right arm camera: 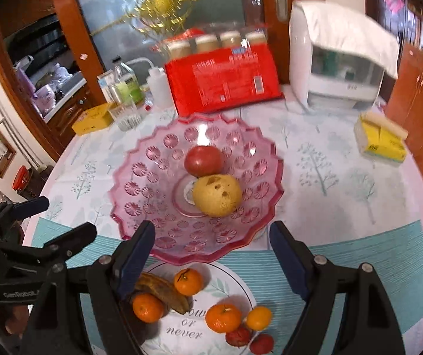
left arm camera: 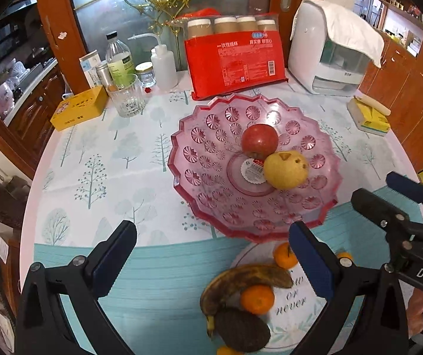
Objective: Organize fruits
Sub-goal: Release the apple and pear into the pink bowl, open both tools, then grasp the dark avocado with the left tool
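A pink glass fruit bowl [left arm camera: 208,136] [right arm camera: 152,174] holds a red apple [left arm camera: 259,141] [right arm camera: 204,160] and a yellow pear [left arm camera: 285,169] [right arm camera: 216,195]. In front of it a white plate [left arm camera: 297,298] [right arm camera: 187,331] carries a brown banana [left arm camera: 241,281] [right arm camera: 164,290], several tangerines [left arm camera: 257,298] [right arm camera: 223,318], a dark avocado [left arm camera: 242,330] and small red fruits [right arm camera: 261,343]. My left gripper [left arm camera: 213,263] is open and empty above the plate's left side. My right gripper [right arm camera: 211,259] is open and empty above the plate; it also shows in the left wrist view [left arm camera: 389,198].
At the table's back stand a red pack of paper cups [left arm camera: 235,65], a white appliance [left arm camera: 329,50], a glass tumbler [left arm camera: 127,97], bottles [left arm camera: 118,59], a yellow box [left arm camera: 78,111] and a yellow tissue pack [left arm camera: 368,117]. Wooden cabinets flank the round table.
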`<state>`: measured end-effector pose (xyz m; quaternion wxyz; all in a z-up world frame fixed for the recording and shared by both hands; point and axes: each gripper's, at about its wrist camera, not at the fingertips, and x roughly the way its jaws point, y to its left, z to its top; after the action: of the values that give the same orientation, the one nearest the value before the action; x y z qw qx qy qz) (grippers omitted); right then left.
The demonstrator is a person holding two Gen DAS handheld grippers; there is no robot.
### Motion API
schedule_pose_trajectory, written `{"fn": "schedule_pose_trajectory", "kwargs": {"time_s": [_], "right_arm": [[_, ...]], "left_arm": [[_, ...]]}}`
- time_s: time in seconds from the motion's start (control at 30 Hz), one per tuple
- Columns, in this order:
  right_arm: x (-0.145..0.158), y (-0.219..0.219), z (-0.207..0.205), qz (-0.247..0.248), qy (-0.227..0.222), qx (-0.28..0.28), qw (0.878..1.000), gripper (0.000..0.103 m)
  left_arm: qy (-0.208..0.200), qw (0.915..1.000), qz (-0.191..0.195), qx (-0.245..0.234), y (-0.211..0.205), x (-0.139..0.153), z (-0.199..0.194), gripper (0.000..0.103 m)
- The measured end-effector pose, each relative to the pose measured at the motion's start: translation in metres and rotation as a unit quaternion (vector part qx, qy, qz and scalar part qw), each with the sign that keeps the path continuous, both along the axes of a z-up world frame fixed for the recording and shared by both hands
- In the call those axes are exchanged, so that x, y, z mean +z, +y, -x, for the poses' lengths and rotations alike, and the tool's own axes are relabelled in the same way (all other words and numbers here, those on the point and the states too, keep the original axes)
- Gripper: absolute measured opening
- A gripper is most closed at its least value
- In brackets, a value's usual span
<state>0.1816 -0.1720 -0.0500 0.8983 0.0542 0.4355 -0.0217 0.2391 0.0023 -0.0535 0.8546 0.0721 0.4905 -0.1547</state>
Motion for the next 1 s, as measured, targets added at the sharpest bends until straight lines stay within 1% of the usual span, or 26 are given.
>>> {"fn": "schedule_pose_trajectory", "kwargs": {"time_s": [0.07,0.23,0.4,0.5,0.63,0.77,1.0], "right_arm": [[0.009,0.004,0.009,0.013,-0.011,0.002,1.0,0.08],[0.027,0.01,0.034,0.025,-0.03,0.02,0.999,0.08],[0.034,0.013,0.059,0.032,-0.038,0.031,0.998,0.08],[0.034,0.012,0.071,0.035,-0.039,0.036,0.998,0.08],[0.026,0.01,0.085,0.033,-0.031,0.039,0.998,0.08],[0.011,0.009,0.095,0.027,-0.023,0.038,0.999,0.08],[-0.027,0.008,0.101,0.001,0.016,0.031,0.999,0.079]], "left_arm": [[-0.003,1.0,0.007,0.003,0.003,0.006,0.009,0.102],[-0.01,0.9998,0.014,0.008,0.008,0.017,0.03,0.102],[-0.017,0.9997,0.014,0.01,0.013,0.023,0.055,0.102],[-0.018,0.9997,0.009,0.013,0.015,0.021,0.067,0.102],[-0.009,0.9998,-0.003,0.018,0.018,0.009,0.083,0.102],[0.011,0.9997,-0.007,0.023,0.022,-0.011,0.094,0.102],[0.063,0.9969,-0.01,0.046,0.025,-0.06,0.109,0.102]]}}
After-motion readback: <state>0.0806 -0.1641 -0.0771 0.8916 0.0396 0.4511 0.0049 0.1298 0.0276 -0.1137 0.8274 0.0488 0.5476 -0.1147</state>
